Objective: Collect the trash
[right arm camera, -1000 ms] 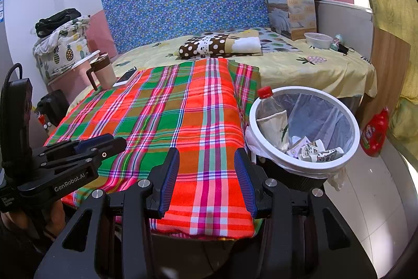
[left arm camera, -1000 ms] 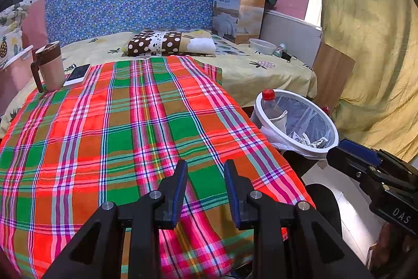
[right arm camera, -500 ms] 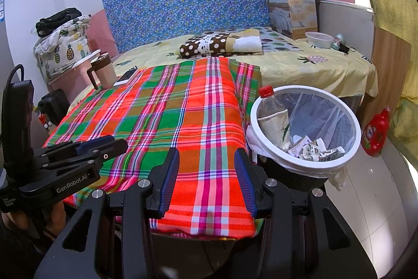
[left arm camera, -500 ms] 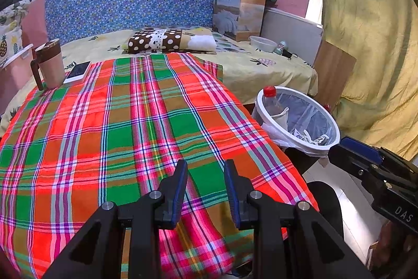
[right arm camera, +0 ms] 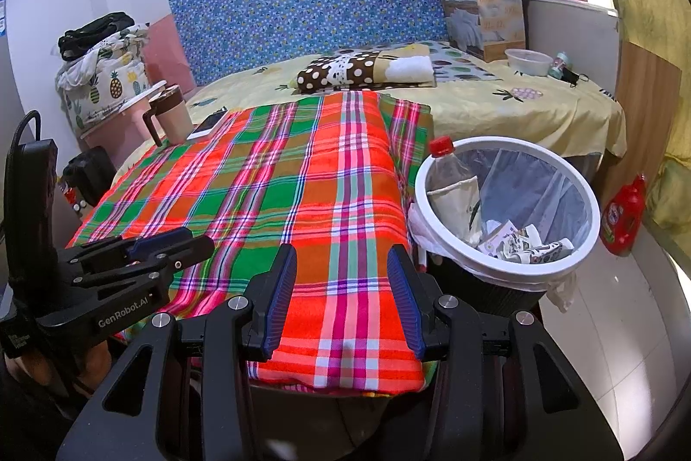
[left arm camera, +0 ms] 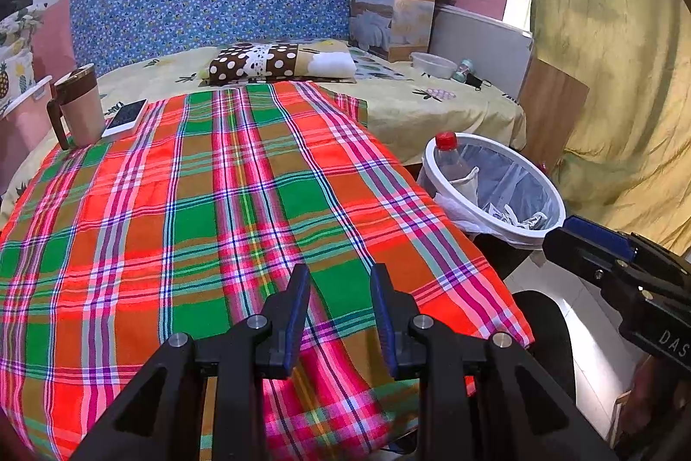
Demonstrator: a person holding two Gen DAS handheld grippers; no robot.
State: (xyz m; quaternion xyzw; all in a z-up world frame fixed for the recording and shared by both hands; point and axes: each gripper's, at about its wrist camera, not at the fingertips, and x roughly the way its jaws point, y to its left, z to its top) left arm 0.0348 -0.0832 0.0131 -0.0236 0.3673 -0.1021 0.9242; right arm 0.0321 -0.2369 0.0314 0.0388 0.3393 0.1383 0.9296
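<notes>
While nothing sits between its jaws, the left tool [left arm camera: 340, 314] hangs over the near end of the plaid cloth [left arm camera: 224, 210] in the left wrist view, its blue pads apart and holding nothing. That cloth is bare of litter from its near edge to the far edge by the pillow [left arm camera: 280, 61]; only a mug [left arm camera: 80, 106] and a phone [left arm camera: 127, 113] stand at its far left corner, and neither reads as trash. Off the cloth's right edge stands the white-rimmed bin [left arm camera: 557, 201], with a red-capped bottle [left arm camera: 449, 158] leaning against its near-left wall and crumpled wrappers [left arm camera: 516, 217] at the bottom. At the right edge of this view the right tool pokes in, near the bin's rim.

Seen from the right wrist, the right tool [right arm camera: 341, 294] is also released and empty, its jaws wider than the left's, pointing down over the cloth's near right corner [right arm camera: 345, 340]. Just beside that corner the bin [right arm camera: 591, 236] shows the same bottle [right arm camera: 449, 169], a paper cup [right arm camera: 458, 201] and wrappers [right arm camera: 524, 245] inside. The left tool [right arm camera: 190, 245] lies over the cloth's near left edge. A red jug [right arm camera: 624, 214] stands on the floor beyond the bin; a plastic bowl [right arm camera: 527, 61] and small items lie at the bed's far right corner.

My reading: the collecting looks largely done, and the step in hand is a pause to search. A next move would call for picking out any remaining piece, perhaps among those items on the far bed, though I cannot tell whether they count as trash.
</notes>
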